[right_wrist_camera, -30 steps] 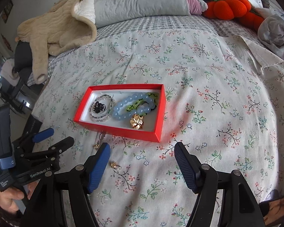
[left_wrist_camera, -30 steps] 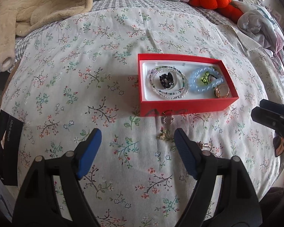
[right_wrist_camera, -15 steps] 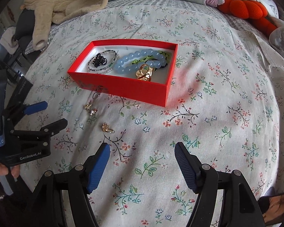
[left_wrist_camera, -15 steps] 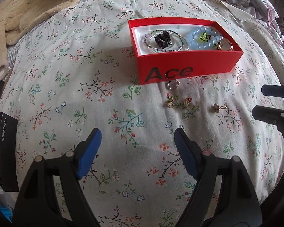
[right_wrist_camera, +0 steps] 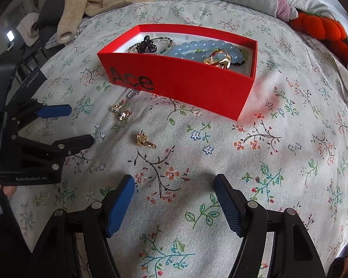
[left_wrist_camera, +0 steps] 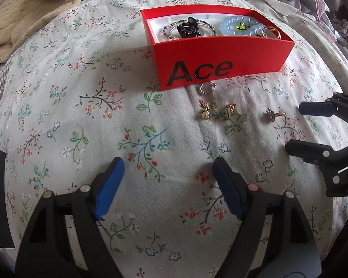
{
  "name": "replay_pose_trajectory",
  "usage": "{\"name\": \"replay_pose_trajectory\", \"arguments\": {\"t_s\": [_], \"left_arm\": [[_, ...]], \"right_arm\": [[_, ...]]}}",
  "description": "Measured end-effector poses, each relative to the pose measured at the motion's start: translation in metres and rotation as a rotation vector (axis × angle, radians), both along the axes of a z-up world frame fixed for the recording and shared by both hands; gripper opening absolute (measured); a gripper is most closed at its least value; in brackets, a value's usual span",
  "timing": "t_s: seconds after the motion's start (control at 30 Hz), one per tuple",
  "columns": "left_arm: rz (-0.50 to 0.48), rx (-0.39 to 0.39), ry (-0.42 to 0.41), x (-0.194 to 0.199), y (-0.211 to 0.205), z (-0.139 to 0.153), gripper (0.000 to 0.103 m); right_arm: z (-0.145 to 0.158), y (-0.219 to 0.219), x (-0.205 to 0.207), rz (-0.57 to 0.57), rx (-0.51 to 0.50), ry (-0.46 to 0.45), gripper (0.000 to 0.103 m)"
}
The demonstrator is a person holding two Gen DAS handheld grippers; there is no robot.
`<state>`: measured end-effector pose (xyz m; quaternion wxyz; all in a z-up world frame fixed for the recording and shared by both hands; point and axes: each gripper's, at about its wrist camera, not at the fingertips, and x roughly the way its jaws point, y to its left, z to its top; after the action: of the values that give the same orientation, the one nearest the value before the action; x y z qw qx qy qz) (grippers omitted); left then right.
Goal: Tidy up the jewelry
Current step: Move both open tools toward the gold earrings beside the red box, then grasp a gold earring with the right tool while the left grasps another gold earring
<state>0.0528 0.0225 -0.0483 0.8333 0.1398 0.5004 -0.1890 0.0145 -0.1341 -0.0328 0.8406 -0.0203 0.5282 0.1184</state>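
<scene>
Lying on the bed before the red box [right_wrist_camera: 181, 78], a gold earring [right_wrist_camera: 145, 140] sits ahead-left of the released right tongs [right_wrist_camera: 174, 199], seemingly nearer than the released left tongs [left_wrist_camera: 167, 185].

Matt red cardboard box [left_wrist_camera: 222, 53] on woven floral cotton bedspread [left_wrist_camera: 104, 120]; inside, glossy pale-blue beads [right_wrist_camera: 204, 47] and a polished gold ring [right_wrist_camera: 219, 60]; fuzzy beige fleece [left_wrist_camera: 23, 11] upper left
</scene>
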Motion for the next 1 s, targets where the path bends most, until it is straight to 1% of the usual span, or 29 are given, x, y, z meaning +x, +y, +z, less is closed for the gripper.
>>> {"name": "replay_pose_trajectory", "arguments": {"t_s": [0.2,0.23,0.3,0.37,0.4,0.47,0.5,0.57,0.63,0.67,0.73,0.77,0.83,0.93,1.0], "left_arm": [[-0.008,-0.011,0.005,0.004,-0.002,0.001,0.079],[-0.010,-0.015,0.008,0.002,-0.002,0.001,0.079],[-0.014,-0.022,0.015,0.002,-0.002,0.001,0.079],[-0.021,-0.030,0.021,0.002,-0.002,0.001,0.079],[-0.024,-0.034,0.023,0.002,-0.002,0.001,0.079],[-0.026,-0.041,0.026,0.003,-0.001,0.002,0.078],[-0.027,-0.043,0.027,0.003,-0.001,0.002,0.076],[-0.027,-0.052,0.029,0.003,0.000,0.003,0.073],[-0.028,-0.062,0.032,0.004,0.000,0.004,0.067],[-0.030,-0.066,0.032,0.004,0.000,0.005,0.065],[-0.035,-0.077,0.032,0.005,0.000,0.006,0.055],[-0.038,-0.083,0.032,0.006,-0.001,0.007,0.052],[-0.048,-0.100,0.038,0.007,-0.003,0.007,0.042],[-0.073,-0.118,0.054,0.010,-0.010,0.007,0.033],[-0.082,-0.110,0.060,0.012,-0.016,0.005,0.032]], "right_arm": [[-0.001,0.011,0.009,0.003,0.018,-0.035,0.072],[-0.001,0.012,0.010,0.005,0.018,-0.038,0.069],[0.000,0.014,0.011,0.012,0.026,-0.044,0.063],[0.000,0.016,0.013,0.019,0.035,-0.042,0.053],[0.001,0.016,0.014,0.020,0.038,-0.041,0.051],[0.001,0.018,0.016,0.022,0.048,-0.041,0.041],[0.001,0.019,0.017,0.026,0.052,-0.040,0.038],[0.002,0.020,0.018,0.037,0.064,-0.038,0.027],[0.002,0.023,0.019,0.053,0.069,-0.034,0.017],[0.002,0.024,0.019,0.054,0.066,-0.035,0.018],[0.004,0.024,0.020,0.050,0.072,-0.030,0.017],[0.004,0.022,0.019,0.048,0.075,-0.027,0.017],[0.006,0.020,0.017,0.044,0.079,-0.023,0.017],[0.008,0.016,0.016,0.036,0.081,-0.015,0.017],[0.008,0.014,0.017,0.030,0.081,-0.011,0.017]]}}
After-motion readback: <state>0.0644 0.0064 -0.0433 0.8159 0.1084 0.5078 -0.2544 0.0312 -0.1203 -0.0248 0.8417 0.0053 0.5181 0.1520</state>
